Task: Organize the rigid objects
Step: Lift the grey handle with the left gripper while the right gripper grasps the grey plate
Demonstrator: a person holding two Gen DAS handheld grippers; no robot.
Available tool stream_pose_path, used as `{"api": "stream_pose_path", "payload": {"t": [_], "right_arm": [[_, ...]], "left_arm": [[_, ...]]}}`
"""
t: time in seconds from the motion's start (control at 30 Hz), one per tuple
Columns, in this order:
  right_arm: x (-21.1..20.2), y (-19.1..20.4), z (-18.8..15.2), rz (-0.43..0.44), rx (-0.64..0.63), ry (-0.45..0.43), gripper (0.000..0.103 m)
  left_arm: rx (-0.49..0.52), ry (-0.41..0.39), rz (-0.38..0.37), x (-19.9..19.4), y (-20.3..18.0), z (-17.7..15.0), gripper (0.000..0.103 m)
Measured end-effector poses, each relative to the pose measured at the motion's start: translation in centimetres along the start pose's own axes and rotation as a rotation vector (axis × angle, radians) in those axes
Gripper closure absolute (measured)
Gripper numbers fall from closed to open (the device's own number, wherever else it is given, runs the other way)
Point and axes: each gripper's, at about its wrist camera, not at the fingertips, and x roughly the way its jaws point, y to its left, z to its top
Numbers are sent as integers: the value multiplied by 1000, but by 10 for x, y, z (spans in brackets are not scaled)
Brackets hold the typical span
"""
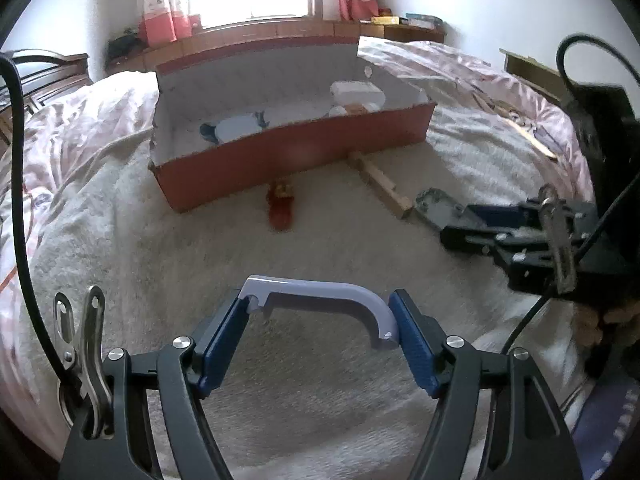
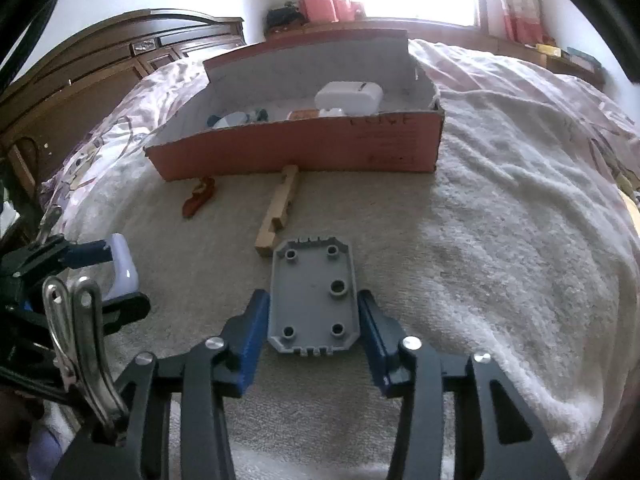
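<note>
While both claws hang low over the cream blanket (image 2: 500, 240) on the bed, the open red cardboard box (image 2: 304, 148) beyond them serves as the landmark for everything else. Inside the box, at its left end, lies a white and blue object (image 1: 236, 128); at its right end sit a white rectangular case (image 2: 348, 98) and some smaller pieces too blurred to identify.

Furthest left, well in front of the box, the left claw (image 1: 320, 328) stands wide, its blue pads set against the two ends of a pale lavender curved handle (image 1: 320, 294). The pads touch both ends, so the handle looks gripped across its length.

In front of the box's left half, just clear of its front wall, lies a small red object (image 2: 199, 198) on the blanket. Right of that, a notched wooden stick (image 2: 280, 210) runs from the foot of the box's front wall toward the camera.

At the near end of the stick, further from the box, a grey plastic plate (image 2: 312, 300) with round studs lies flat. The right claw (image 2: 314, 326) is about half open, one blue pad on each long side of the plate; whether they are pressing on it or only close beside it I cannot tell.
</note>
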Motion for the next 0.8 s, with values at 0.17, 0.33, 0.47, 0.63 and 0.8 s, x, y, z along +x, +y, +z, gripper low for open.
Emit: {"api": "stream_pose_path", "payload": {"t": [0.17,0.33,0.47,0.63,0.8], "right_arm": [[-2,-3,0,13,23,-4,56],[-6,-3,2,17,30,-19,56],[-11,-4,6,16,32,-35,56],[-21,-5,19,11,21,-74,56],[-24,-6,35,23,14,-104,56]], "left_arm": [[-47,-16,1,-3,-2,10,30],[-55,-25,16,-5,-4,18,30],[-89,-29,16,-4,0,26,30],[-130,-41,20,-2,10,43,30],[-155,-53,24,1,18,60,30]]}}
